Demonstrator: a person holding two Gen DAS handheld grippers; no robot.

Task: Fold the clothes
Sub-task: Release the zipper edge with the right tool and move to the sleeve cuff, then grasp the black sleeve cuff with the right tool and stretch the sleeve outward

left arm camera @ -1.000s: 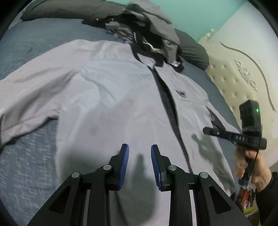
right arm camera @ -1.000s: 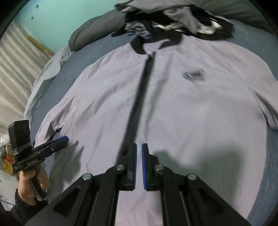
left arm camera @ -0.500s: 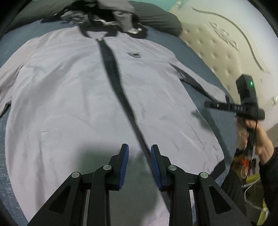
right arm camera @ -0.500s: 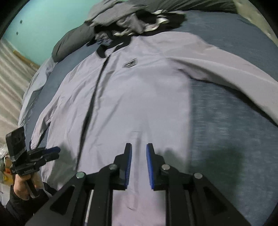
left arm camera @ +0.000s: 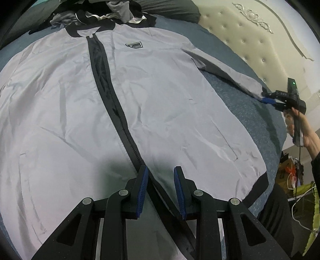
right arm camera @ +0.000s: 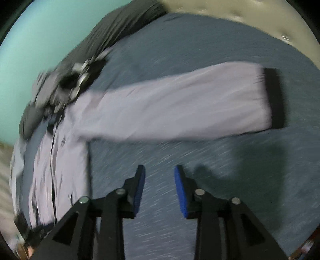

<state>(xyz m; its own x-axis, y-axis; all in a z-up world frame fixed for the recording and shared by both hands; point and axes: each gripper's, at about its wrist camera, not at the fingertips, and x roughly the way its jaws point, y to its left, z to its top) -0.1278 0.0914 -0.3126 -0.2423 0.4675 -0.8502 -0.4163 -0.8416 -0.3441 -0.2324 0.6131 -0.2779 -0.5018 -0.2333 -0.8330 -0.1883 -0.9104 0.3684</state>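
Observation:
A pale grey jacket [left arm camera: 170, 96] with a black zip [left arm camera: 104, 84] lies spread face up on the blue bed [left arm camera: 240, 104]. My left gripper [left arm camera: 160, 170] hovers over the lower zip near the hem, open, with nothing between its blue pads. A hand holds my right gripper [left arm camera: 269, 100] at the far right, close to the end of the outstretched sleeve [left arm camera: 230, 74]. The right wrist view is blurred. There the right gripper [right arm camera: 160, 167] is over bare sheet, its jaws opening with nothing between them. The sleeve [right arm camera: 170, 112] and its black cuff [right arm camera: 275, 98] lie ahead of it.
A heap of dark clothes [left arm camera: 112, 12] and a dark pillow [left arm camera: 170, 10] lie beyond the collar. A cream tufted headboard [left arm camera: 250, 40] runs along the right side of the bed. Bags and cables [left arm camera: 288, 170] clutter the floor off the bed's corner.
My left gripper has slid from the jacket's left half to the zip line. The right gripper has swung off the jacket body toward the right sleeve, and its jaws have gone from shut to apart.

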